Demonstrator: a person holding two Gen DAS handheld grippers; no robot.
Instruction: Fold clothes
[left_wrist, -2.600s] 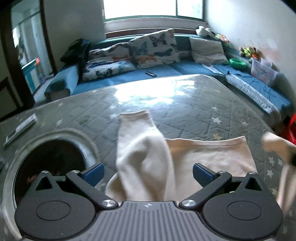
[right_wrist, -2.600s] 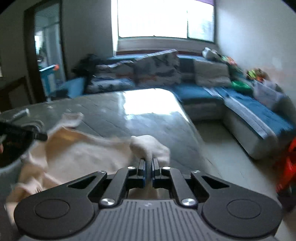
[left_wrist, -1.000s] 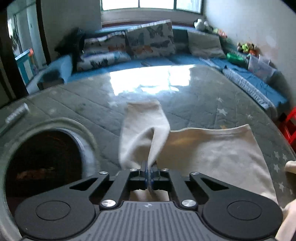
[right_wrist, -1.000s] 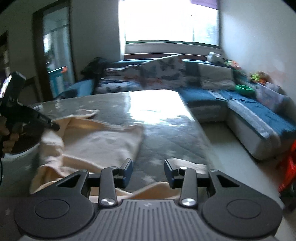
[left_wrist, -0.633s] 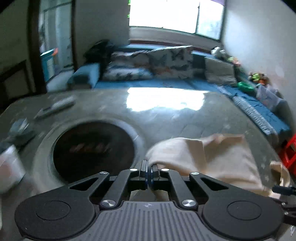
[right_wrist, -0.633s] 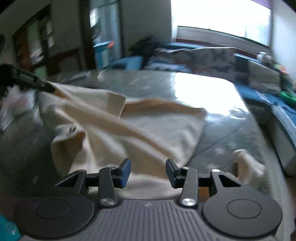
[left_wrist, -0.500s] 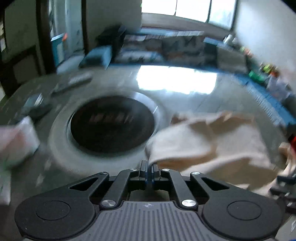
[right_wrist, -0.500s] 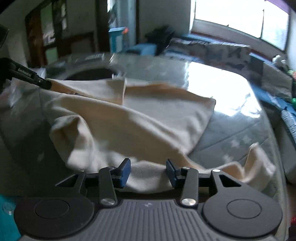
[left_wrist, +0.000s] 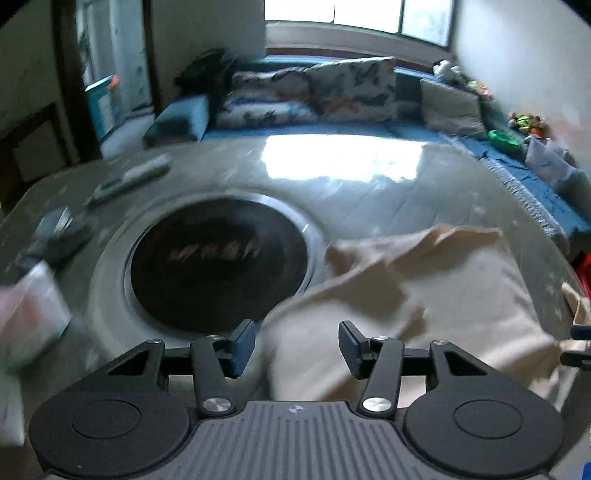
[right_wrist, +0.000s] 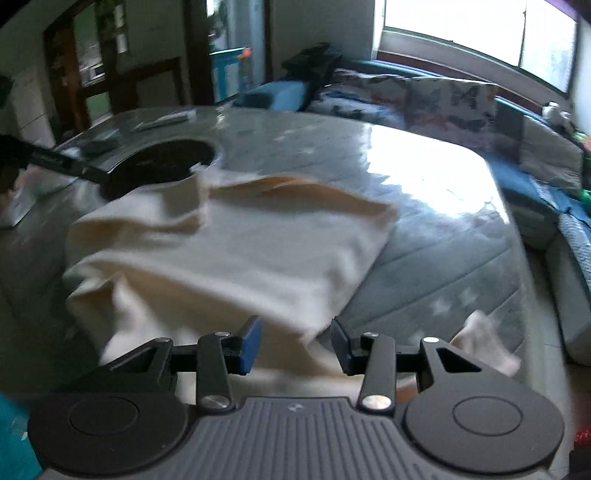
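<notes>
A cream garment (left_wrist: 436, 295) lies partly folded on the grey quilted table (left_wrist: 406, 192), a sleeve laid across its body. It also shows in the right wrist view (right_wrist: 236, 251), with a loose sleeve end (right_wrist: 484, 343) at the table's right edge. My left gripper (left_wrist: 297, 345) is open and empty, its jaws just above the garment's near left edge. My right gripper (right_wrist: 293, 345) is open and empty over the garment's near edge. The left gripper's finger (right_wrist: 55, 160) shows at the left of the right wrist view.
A round dark opening (left_wrist: 218, 262) with a grey rim sits in the table left of the garment. A remote (left_wrist: 129, 181) and small objects (left_wrist: 55, 232) lie at the far left. A blue sofa with cushions (left_wrist: 332, 99) stands behind the table.
My left gripper has opened and let go of the sleeve, which now lies across the garment. My right gripper stays open over the near edge. Both views have shifted.
</notes>
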